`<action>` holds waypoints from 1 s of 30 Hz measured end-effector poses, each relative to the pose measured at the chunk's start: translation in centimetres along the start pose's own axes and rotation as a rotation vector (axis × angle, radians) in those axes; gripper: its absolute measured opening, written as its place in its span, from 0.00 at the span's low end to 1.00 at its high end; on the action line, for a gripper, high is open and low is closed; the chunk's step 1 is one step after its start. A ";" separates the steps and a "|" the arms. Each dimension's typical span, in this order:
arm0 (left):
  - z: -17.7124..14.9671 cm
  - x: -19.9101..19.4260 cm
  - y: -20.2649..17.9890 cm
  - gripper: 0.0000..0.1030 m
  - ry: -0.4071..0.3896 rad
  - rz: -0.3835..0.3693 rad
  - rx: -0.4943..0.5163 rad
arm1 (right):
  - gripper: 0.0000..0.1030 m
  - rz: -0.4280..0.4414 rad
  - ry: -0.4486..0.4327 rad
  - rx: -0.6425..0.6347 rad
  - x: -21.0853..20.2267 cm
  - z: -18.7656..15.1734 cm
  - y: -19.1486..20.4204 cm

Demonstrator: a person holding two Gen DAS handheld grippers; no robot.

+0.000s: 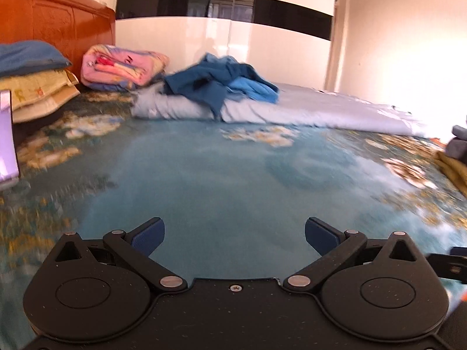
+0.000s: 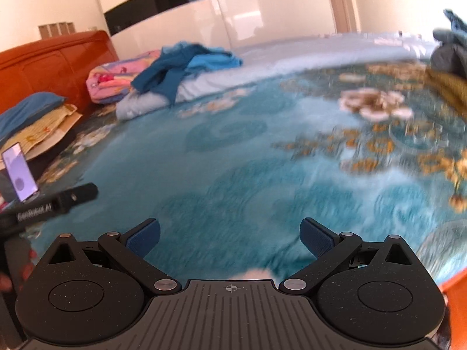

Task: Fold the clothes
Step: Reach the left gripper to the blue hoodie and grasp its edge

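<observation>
A heap of crumpled blue clothes (image 1: 221, 80) lies at the far side of the bed on a folded pale grey quilt (image 1: 292, 108); it also shows in the right wrist view (image 2: 186, 61). My left gripper (image 1: 235, 237) is open and empty, low over the teal flowered bedspread (image 1: 219, 175), well short of the clothes. My right gripper (image 2: 230, 237) is open and empty over the same bedspread (image 2: 233, 160). The left gripper's body (image 2: 49, 202) shows at the left of the right wrist view.
A pink folded blanket (image 1: 122, 67) and stacked pillows (image 1: 32, 78) lie against the orange headboard (image 1: 58, 20). A lit phone (image 2: 19, 175) stands at the left. Dark and mustard garments (image 2: 446, 67) lie at the right edge. A white wardrobe (image 1: 227, 29) stands behind the bed.
</observation>
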State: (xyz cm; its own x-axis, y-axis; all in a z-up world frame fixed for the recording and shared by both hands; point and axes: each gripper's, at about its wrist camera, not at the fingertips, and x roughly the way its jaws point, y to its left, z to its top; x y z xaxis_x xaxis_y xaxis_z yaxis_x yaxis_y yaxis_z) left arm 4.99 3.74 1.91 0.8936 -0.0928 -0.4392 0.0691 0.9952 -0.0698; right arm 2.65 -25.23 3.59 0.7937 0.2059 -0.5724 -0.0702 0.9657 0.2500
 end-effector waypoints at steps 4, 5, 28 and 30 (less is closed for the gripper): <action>3.6 2.6 1.3 0.99 -0.084 0.050 -0.026 | 1.00 -0.011 -0.035 -0.027 1.6 2.4 -0.4; 4.7 3.3 1.7 0.99 -0.107 0.057 -0.038 | 1.00 -0.014 -0.044 -0.034 2.1 2.9 -0.5; 24.2 33.8 -6.7 0.99 -0.108 0.114 0.327 | 1.00 -0.174 0.017 0.147 10.0 8.7 -10.2; 24.5 36.4 -8.3 0.99 -0.127 0.152 0.390 | 1.00 -0.173 0.006 0.159 10.2 9.0 -10.5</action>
State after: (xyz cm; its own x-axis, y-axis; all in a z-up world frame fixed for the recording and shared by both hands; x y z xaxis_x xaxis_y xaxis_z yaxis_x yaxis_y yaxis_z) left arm 47.83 -7.15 8.44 0.9522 0.0365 -0.3033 0.0729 0.9369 0.3418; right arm 16.88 -34.70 2.12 0.7821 0.0409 -0.6219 0.1627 0.9498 0.2671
